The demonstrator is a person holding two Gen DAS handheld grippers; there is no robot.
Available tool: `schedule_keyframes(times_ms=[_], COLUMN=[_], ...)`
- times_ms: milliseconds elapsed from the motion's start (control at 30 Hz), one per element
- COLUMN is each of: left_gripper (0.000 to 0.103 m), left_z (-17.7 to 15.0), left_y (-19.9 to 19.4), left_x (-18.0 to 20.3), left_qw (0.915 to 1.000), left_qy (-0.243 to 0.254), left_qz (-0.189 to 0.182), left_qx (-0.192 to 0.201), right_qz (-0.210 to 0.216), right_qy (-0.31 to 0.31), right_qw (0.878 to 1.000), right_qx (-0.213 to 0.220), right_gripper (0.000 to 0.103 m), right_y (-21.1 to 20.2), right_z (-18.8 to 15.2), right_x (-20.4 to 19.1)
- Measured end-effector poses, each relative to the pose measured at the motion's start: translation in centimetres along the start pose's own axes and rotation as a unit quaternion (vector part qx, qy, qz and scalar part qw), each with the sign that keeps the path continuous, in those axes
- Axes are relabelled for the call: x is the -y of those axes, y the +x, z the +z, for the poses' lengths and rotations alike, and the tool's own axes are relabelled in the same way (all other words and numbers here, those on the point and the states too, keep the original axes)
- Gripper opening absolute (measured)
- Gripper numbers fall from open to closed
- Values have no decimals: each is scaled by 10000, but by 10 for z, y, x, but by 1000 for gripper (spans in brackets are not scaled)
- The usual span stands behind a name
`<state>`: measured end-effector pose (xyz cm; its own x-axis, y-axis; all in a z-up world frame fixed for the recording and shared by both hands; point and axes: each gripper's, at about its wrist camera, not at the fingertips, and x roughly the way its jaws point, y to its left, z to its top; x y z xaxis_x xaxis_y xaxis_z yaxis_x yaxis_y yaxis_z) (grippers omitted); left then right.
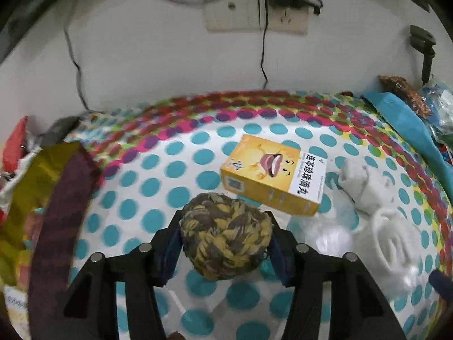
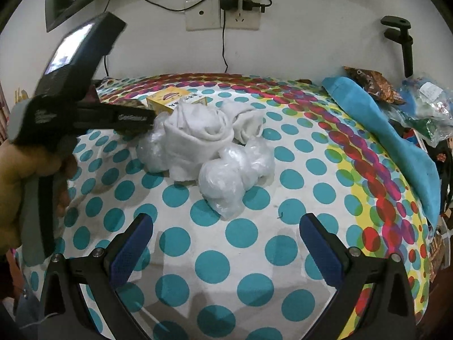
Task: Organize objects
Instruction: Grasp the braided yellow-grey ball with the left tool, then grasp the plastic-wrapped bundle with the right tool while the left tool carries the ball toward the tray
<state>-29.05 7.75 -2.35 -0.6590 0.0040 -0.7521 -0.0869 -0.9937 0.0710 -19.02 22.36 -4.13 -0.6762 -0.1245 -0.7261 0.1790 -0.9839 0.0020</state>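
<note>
While left tool (image 1: 226, 240) grips braided rope ball (image 1: 225, 235), right tool (image 2: 225, 243) spread wide, holding nothing, yellow box (image 1: 273, 174) closed.

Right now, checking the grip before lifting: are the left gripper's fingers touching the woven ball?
Touching. The left wrist view shows both pads of the left gripper pressed against the sides of the woven ball.
</note>
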Motion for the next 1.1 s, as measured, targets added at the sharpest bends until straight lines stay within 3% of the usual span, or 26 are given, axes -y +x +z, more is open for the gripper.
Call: schedule_keyframes(times_ms=[167, 300, 500, 533, 600, 633, 667, 767, 1100], left_gripper=[55, 55, 55, 55, 55, 55, 55, 55, 55], left_z=[-19, -46, -82, -87, -93, -94, -95, -94, -83], left_y=[-56, -86, -106, -107, -109, -110, -111, -117, -124], left_x=[-13, -22, -40, -43, -49, -52, -56, -72, -118], left_qw=[9990, 9981, 9965, 9966, 9964, 9962, 9961, 9948, 9921], left_qy=[-110, -92, -283, -278, -300, -323, -355, -520, -915], left_qz=[-174, -333, -615, -610, -595, -590, -569, -521, -6], left_qx=[385, 506, 493, 487, 517, 546, 578, 705, 855], right_qz=[111, 470, 186, 135, 59, 178, 328, 235, -65], right_qy=[77, 399, 375, 303, 226, 222, 252, 186, 100], right_qw=[9999, 9981, 9990, 9993, 9991, 9983, 9976, 9988, 9999], right_qx=[2, -26, -156, -166, -358, -509, -558, -376, -36], right_gripper=[103, 101, 97, 95, 72, 46, 43, 36, 34], right_y=[-1, -1, 7, 10, 21, 28, 32, 33, 23], right_z=[0, 1, 20, 23, 28, 30, 30, 30, 23], right_x=[4, 12, 17, 16, 16, 15, 14, 10, -13])
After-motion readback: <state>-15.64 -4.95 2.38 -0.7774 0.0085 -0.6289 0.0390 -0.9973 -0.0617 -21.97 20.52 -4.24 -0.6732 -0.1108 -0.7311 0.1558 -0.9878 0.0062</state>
